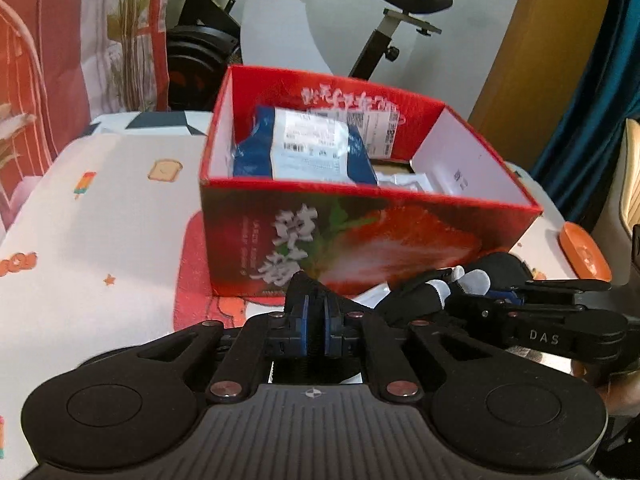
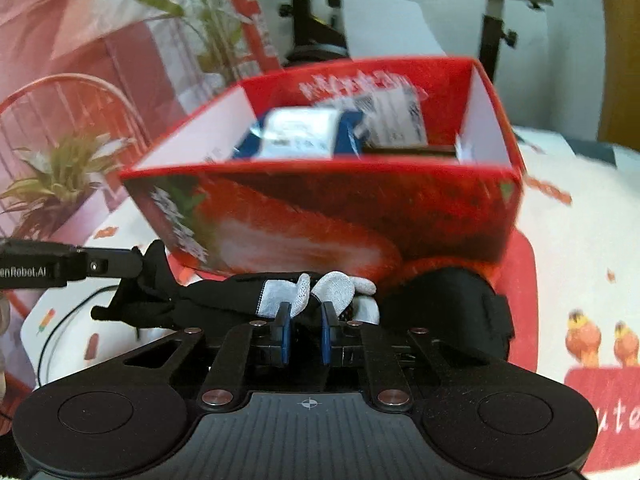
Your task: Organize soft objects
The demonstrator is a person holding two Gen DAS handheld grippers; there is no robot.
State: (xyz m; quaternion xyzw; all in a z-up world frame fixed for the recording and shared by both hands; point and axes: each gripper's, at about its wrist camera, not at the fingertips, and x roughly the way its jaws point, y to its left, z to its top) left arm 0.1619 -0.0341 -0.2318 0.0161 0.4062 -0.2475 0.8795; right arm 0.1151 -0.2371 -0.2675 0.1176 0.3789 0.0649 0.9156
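A black glove with grey fingertips (image 2: pixel 248 294) hangs stretched between my two grippers, just in front of the red strawberry box (image 1: pixel 360 236). My left gripper (image 1: pixel 316 312) is shut on the glove's black cuff end (image 1: pixel 304 284). My right gripper (image 2: pixel 306 322) is shut on the glove near its grey fingertips (image 2: pixel 332 288); it also shows at the right of the left wrist view (image 1: pixel 500 300). The box (image 2: pixel 320 216) holds a blue packet with a white label (image 1: pixel 304 148) and other white packets.
The box stands on a table with a white patterned cloth (image 1: pixel 100 220). An orange object (image 1: pixel 582 252) lies at the table's right edge. An exercise bike (image 1: pixel 384 28) and potted plants (image 2: pixel 60 176) stand behind. A black soft item (image 2: pixel 448 304) lies by the box.
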